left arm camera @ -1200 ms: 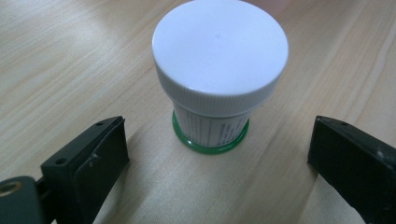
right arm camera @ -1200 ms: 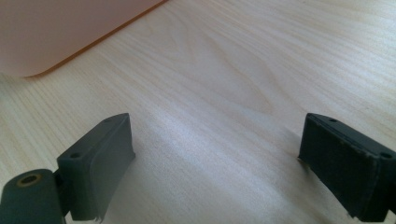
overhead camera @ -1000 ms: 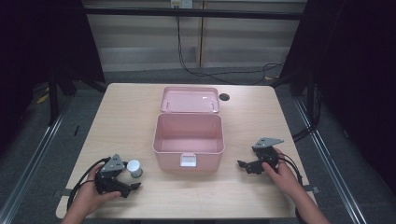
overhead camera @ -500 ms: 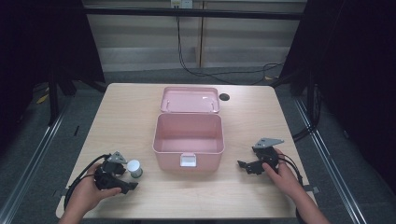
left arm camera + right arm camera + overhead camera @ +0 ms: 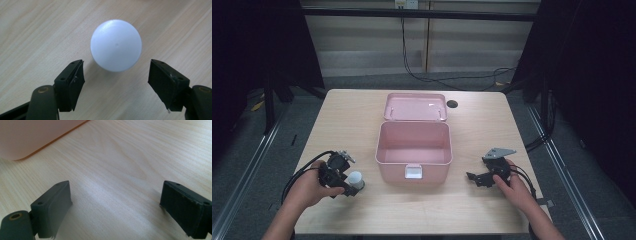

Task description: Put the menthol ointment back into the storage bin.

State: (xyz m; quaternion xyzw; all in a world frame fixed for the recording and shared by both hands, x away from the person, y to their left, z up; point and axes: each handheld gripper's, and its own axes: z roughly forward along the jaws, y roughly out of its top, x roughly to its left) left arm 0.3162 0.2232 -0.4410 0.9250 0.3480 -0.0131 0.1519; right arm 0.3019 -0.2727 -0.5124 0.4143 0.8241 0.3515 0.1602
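Observation:
A white ball (image 5: pixel 116 45) (image 5: pixel 355 179) rests on the wooden table (image 5: pixel 462 210), just left of the open pink box (image 5: pixel 413 144). My left gripper (image 5: pixel 346 186) (image 5: pixel 116 85) is open, its jaws standing on either side of the ball's near edge without touching it. The box's lid (image 5: pixel 415 106) lies flat behind it and the inside looks bare. My right gripper (image 5: pixel 473 178) (image 5: pixel 115 207) is open over bare table to the right of the box, nothing between its jaws. A pink corner of the box (image 5: pixel 37 135) appears at the upper left of the right gripper view.
A dark round hole (image 5: pixel 452 104) sits in the tabletop near the back right of the lid. Cables trail from both grippers toward the table's front edge. Dark floor and metal rails surround the table.
My left gripper has slid toward the front of the table and turned in toward the ball. The right gripper has hardly moved.

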